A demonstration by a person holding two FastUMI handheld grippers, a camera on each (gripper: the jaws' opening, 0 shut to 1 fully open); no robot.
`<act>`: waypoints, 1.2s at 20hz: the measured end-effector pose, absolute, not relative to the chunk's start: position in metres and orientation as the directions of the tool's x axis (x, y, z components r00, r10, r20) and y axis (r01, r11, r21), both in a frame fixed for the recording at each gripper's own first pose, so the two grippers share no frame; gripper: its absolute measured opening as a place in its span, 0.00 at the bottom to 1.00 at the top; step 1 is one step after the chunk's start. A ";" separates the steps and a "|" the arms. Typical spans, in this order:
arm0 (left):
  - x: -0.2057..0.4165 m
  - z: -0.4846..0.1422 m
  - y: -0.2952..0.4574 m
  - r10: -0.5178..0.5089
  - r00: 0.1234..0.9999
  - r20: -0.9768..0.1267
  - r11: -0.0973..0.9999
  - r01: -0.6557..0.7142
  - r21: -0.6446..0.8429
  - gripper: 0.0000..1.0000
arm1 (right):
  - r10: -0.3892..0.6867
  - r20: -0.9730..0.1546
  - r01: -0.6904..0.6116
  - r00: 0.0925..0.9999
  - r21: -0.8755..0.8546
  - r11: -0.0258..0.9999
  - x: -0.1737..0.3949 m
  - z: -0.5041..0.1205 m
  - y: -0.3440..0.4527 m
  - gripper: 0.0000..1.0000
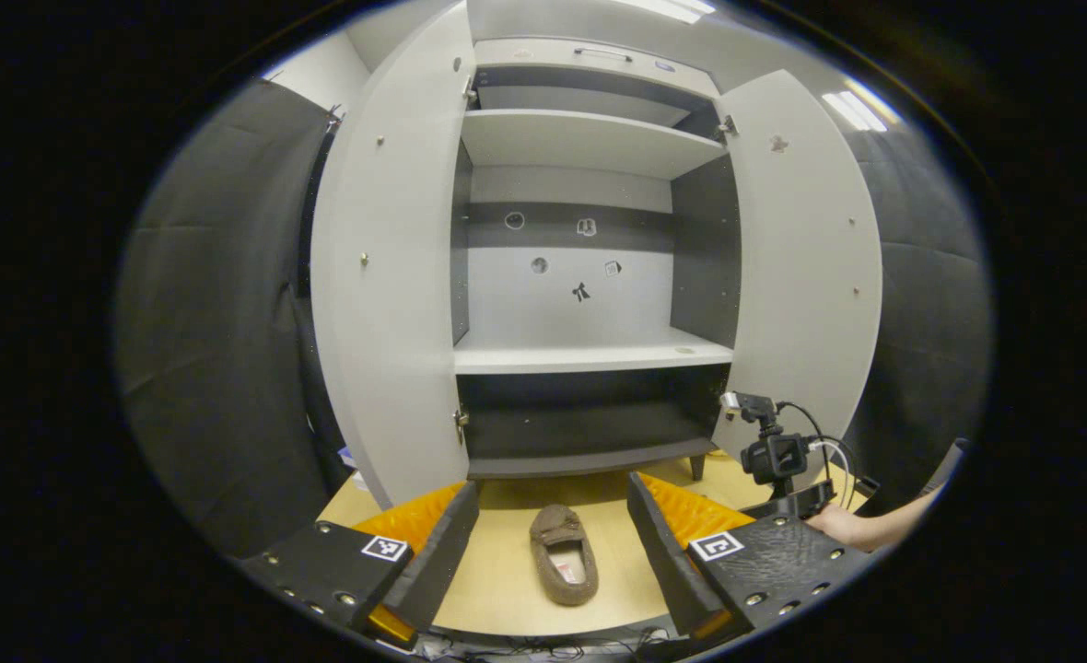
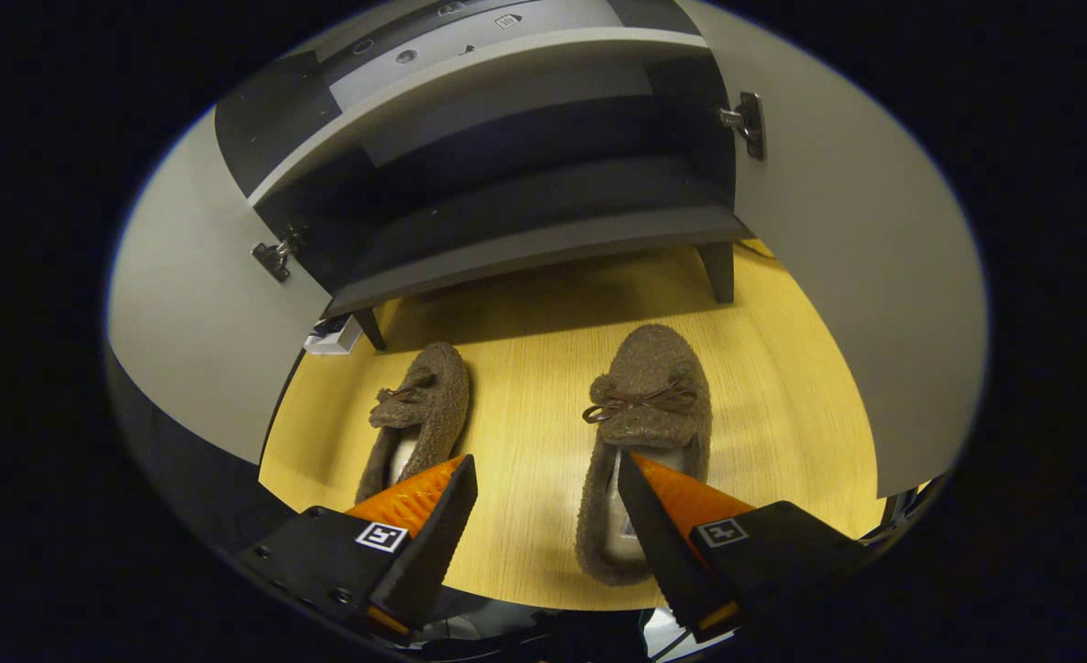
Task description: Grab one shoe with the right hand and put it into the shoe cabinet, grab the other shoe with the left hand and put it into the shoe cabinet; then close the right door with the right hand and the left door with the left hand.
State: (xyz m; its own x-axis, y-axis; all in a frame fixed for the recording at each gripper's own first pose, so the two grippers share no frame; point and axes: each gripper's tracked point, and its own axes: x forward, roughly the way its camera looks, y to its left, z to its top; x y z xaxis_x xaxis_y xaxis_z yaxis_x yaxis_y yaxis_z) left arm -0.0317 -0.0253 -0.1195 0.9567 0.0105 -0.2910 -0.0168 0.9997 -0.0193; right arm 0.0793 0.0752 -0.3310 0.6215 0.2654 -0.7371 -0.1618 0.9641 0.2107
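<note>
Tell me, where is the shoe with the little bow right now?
In the right gripper view, the shoe with the bow lies on the wooden floor before the open shoe cabinet, right of the other shoe, at the open right gripper.

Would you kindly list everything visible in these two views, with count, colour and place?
Slippers: two, brown, on the floor before the cabinet; left slipper, right slipper.
Shoe cabinet: one, grey with dark interior, shelves bare.
Cabinet doors: two, grey, both open; left door, right door.
Floor: light wood.
Booth cloth: black, either side of the cabinet.
Left tool: open, above one slipper.
Right tool: open, low by the right slipper.
Person's hand: one, holding the right tool, seen in the left gripper view.
</note>
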 end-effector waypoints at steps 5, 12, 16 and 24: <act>-0.024 -0.133 -0.025 -0.001 0.949 -0.316 1.000 -0.009 -0.030 0.94 | 0.203 -0.751 -0.149 0.628 0.141 0.979 0.102 -0.365 0.074 0.98; -0.020 -0.146 -0.018 0.002 0.941 -0.339 0.998 -0.023 -0.059 0.94 | 0.082 -0.737 -0.089 0.671 0.030 0.996 0.144 -0.390 0.067 0.98; -0.023 -0.152 -0.017 -0.001 0.936 -0.352 0.996 -0.029 -0.080 0.94 | -0.017 -0.732 -0.032 0.681 -0.053 0.998 0.149 -0.392 0.047 0.47; -0.026 -0.150 -0.017 -0.006 0.941 -0.337 0.997 -0.021 -0.078 0.94 | 0.101 -0.753 -0.062 0.650 0.080 0.995 0.129 -0.380 0.063 0.02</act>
